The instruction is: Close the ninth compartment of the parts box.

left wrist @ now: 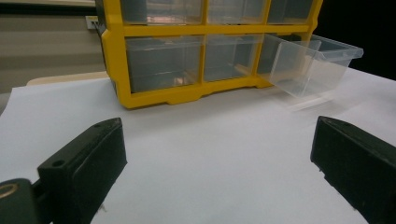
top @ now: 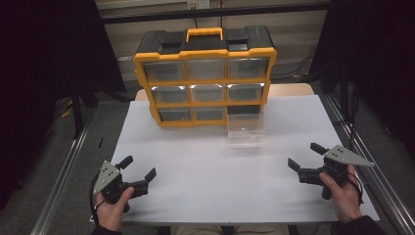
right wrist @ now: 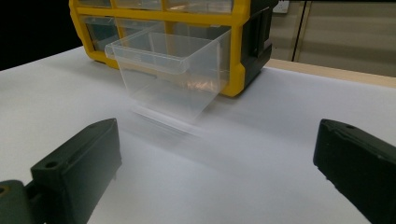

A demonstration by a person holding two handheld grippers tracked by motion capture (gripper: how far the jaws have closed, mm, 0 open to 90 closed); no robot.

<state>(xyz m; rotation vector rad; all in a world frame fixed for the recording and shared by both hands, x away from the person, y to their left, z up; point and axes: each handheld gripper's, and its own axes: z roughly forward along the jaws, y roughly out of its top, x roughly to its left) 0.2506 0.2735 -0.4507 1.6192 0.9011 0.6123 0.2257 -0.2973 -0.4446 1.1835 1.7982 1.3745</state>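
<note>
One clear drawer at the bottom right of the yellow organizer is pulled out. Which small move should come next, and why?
Probably bring the right gripper forward toward the clear drawer. It sticks out of the organizer and looks empty; this gripper is open, holds nothing, and is the nearer one.

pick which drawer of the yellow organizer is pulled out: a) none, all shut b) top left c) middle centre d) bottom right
d: the clear drawer juts forward from the bottom row's right slot of the organizer, resting on the white table, while the other drawers sit flush.
</note>
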